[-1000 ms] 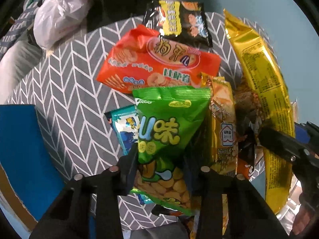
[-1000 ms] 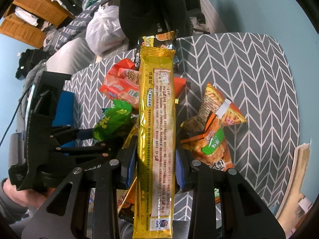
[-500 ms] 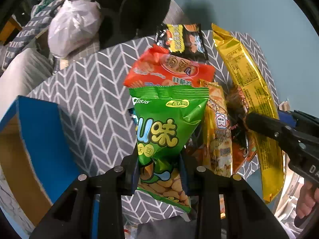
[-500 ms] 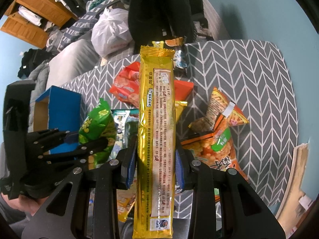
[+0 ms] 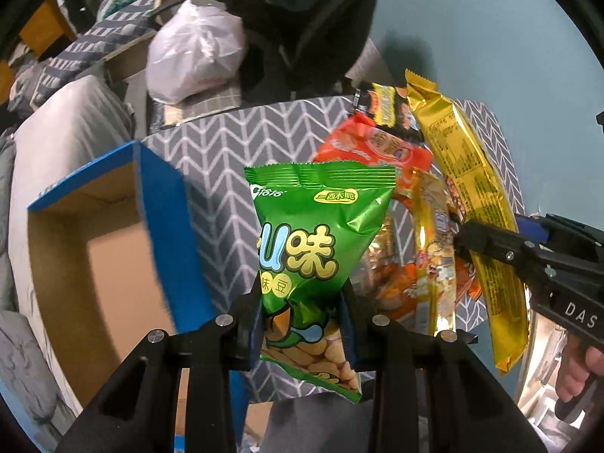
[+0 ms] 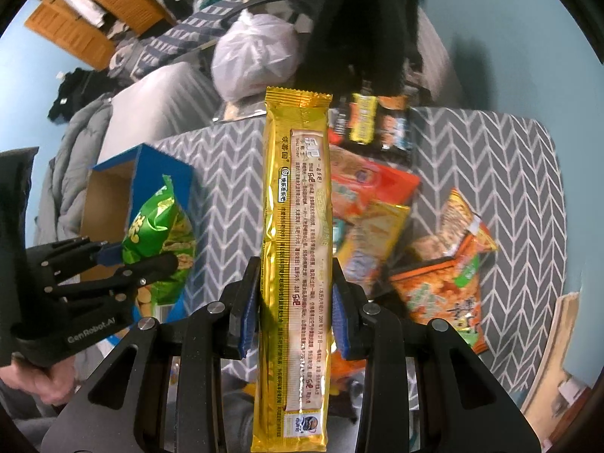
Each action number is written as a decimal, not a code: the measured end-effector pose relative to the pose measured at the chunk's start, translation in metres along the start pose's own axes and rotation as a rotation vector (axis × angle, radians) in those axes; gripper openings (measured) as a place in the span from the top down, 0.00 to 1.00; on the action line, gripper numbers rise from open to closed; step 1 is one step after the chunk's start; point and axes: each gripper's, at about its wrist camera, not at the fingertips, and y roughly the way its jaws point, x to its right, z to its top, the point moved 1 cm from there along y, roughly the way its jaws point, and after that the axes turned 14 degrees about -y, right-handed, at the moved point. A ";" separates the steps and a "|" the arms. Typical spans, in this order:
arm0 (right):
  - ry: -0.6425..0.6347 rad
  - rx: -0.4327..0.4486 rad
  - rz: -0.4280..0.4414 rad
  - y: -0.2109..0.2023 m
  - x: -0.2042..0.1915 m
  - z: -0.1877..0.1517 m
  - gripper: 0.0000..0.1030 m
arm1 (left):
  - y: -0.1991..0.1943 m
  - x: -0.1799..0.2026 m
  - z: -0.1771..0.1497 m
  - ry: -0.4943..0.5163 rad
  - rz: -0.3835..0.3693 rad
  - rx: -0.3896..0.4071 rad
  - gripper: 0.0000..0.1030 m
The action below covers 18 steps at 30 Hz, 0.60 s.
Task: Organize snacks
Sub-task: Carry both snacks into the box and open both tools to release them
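My left gripper [image 5: 302, 324] is clamped on a shiny green foil peanut bag [image 5: 317, 249], dangling above the grey chevron tablecloth [image 5: 222, 173], with the open blue cardboard box [image 5: 113, 249] at 9 o'clock. My right gripper [image 6: 290, 309] pinches a long gold foil snack pack [image 6: 296, 249]; the leftover snack pile [image 6: 381, 207] sits at 2 o'clock.

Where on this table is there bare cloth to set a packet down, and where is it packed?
Bare chevron cloth lies between the blue box and the snack pile; another clear strip runs along the far right edge. The box's inside looks empty. It is crowded mid-table around the red packet and orange packets.
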 end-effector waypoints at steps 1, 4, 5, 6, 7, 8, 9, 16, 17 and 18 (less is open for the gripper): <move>-0.011 -0.001 0.004 0.001 -0.005 0.003 0.68 | 0.000 -0.002 0.001 -0.005 0.005 0.002 0.68; -0.044 -0.003 0.017 0.005 -0.024 0.012 0.68 | -0.009 -0.019 -0.004 -0.028 0.015 0.016 0.68; -0.053 -0.002 0.022 0.005 -0.027 0.011 0.68 | -0.013 -0.026 -0.005 -0.038 0.014 0.021 0.68; -0.068 -0.001 0.028 0.007 -0.036 0.015 0.68 | -0.017 -0.031 -0.007 -0.047 0.011 0.025 0.68; -0.079 0.000 0.033 0.007 -0.041 0.016 0.68 | -0.020 -0.036 -0.008 -0.055 0.010 0.029 0.68; -0.089 0.001 0.037 0.008 -0.046 0.017 0.68 | -0.022 -0.041 -0.009 -0.062 0.010 0.031 0.68; -0.103 0.001 0.043 0.010 -0.053 0.020 0.68 | -0.023 -0.045 -0.010 -0.070 0.010 0.035 0.68; -0.181 -0.008 0.081 0.024 -0.098 0.031 0.68 | -0.039 -0.090 -0.020 -0.156 0.006 0.054 0.68; -0.188 -0.009 0.087 0.025 -0.103 0.031 0.68 | -0.042 -0.098 -0.021 -0.171 0.004 0.059 0.68; -0.199 -0.013 0.094 0.030 -0.111 0.034 0.68 | -0.044 -0.105 -0.022 -0.183 0.004 0.063 0.68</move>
